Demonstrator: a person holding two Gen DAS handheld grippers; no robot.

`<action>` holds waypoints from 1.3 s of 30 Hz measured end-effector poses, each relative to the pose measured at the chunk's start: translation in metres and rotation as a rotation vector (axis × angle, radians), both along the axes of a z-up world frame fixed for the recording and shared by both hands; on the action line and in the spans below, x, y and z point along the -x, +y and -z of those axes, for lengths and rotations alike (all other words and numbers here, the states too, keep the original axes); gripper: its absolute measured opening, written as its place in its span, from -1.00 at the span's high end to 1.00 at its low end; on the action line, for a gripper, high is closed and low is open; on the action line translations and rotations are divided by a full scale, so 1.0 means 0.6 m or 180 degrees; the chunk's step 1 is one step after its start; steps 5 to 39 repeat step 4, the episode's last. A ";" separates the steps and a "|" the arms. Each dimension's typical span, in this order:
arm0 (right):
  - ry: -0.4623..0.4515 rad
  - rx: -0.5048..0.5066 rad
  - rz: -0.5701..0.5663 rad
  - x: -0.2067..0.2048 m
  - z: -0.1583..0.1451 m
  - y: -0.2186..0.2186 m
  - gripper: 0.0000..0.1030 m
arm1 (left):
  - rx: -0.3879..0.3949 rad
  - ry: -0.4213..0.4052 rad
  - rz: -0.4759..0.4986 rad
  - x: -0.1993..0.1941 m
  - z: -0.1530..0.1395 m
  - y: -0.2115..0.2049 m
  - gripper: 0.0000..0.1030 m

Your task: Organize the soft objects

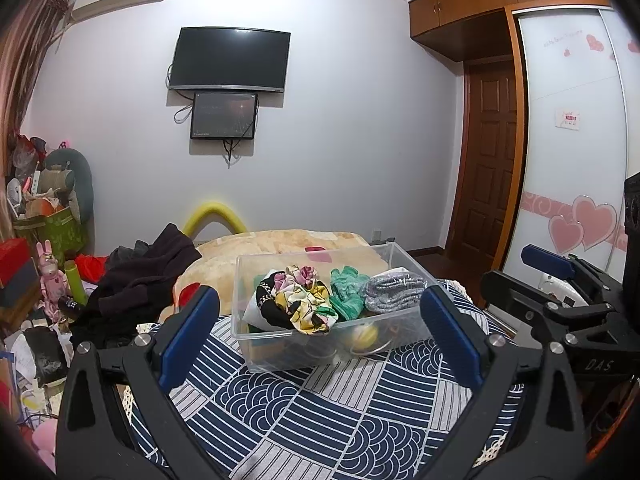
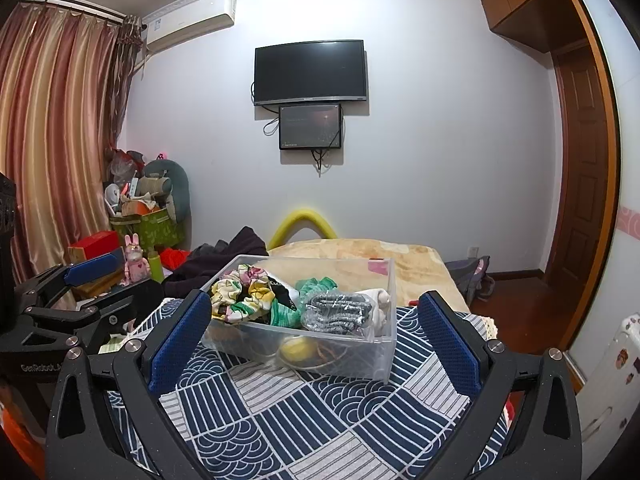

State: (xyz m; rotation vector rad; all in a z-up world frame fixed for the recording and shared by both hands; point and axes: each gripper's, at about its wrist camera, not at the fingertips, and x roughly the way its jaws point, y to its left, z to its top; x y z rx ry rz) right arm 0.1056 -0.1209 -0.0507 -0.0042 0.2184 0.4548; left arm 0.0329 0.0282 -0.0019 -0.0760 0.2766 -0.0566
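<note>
A clear plastic bin (image 1: 256,360) (image 2: 384,364) stands on a blue and white patterned cloth (image 1: 304,416) (image 2: 320,412). It holds a floral fabric bundle (image 1: 296,300) (image 2: 244,292), a green knit piece (image 1: 348,292) (image 2: 284,312), a grey knit piece in plastic wrap (image 1: 394,290) (image 2: 340,312) and a yellow ball (image 1: 366,334) (image 2: 294,350) at the bottom. My left gripper (image 1: 320,308) is open and empty, just in front of the bin. My right gripper (image 2: 316,316) is open and empty, also before the bin. Each gripper shows at the side of the other's view.
A beige blanket (image 1: 288,244) (image 2: 360,252) covers the bed behind the bin. Dark clothes (image 1: 136,280) (image 2: 224,256) lie to the left. Boxes and toys (image 1: 48,240) (image 2: 136,232) pile along the left wall. A wardrobe (image 1: 576,140) and door (image 2: 580,160) stand to the right.
</note>
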 end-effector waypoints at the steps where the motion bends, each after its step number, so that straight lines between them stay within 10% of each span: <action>1: -0.0004 -0.0002 0.0001 0.001 -0.001 0.001 -0.99 | -0.0003 0.0000 -0.0001 0.000 0.000 0.000 -0.98; 39: -0.0007 -0.0003 0.0002 0.002 -0.001 0.001 -0.99 | -0.0004 0.0008 -0.0006 0.000 0.000 -0.001 -0.98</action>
